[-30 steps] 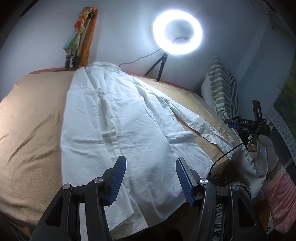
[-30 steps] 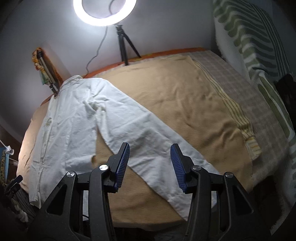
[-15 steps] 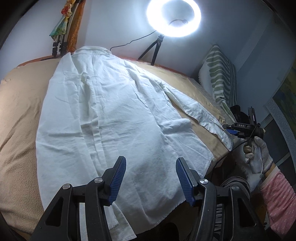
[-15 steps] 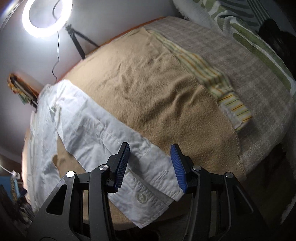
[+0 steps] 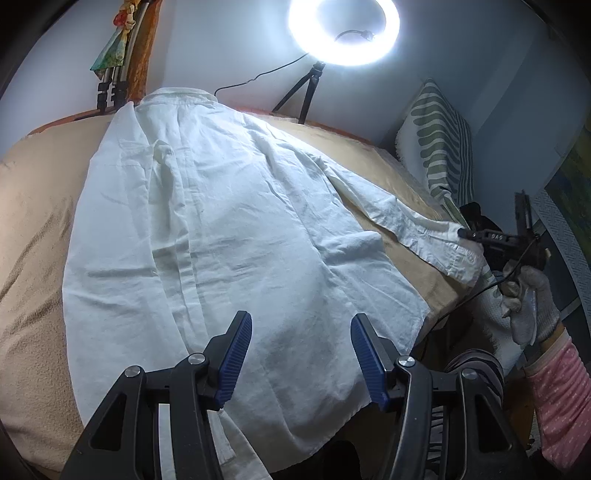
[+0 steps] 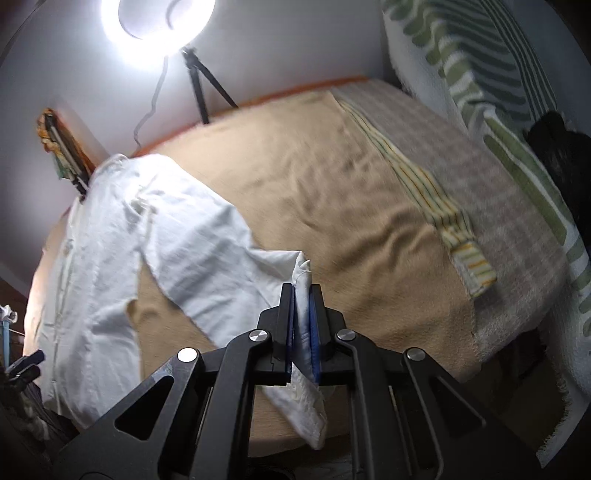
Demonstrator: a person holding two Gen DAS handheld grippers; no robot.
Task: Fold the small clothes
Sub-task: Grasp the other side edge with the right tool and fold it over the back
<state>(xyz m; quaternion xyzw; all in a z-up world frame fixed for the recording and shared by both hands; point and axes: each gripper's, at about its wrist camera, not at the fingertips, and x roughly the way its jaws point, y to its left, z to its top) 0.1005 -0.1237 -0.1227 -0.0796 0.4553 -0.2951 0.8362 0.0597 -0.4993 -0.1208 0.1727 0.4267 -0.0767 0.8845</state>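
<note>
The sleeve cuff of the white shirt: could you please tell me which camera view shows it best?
The right wrist view: the sleeve cuff sits close up, pinched between the right gripper pads, which have just closed on it. The left wrist view shows the cuff small at the bed's right edge, with that gripper at it.

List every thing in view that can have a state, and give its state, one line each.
white shirt: spread flat on the bed, one sleeve stretched out sideways
sleeve cuff: pinched, lifted off the blanket
right gripper: jaws just closed, shut on the cuff
left gripper: open over the hem, holding nothing
ring light: switched on
tan blanket: covering the bed, lightly rumpled
</note>
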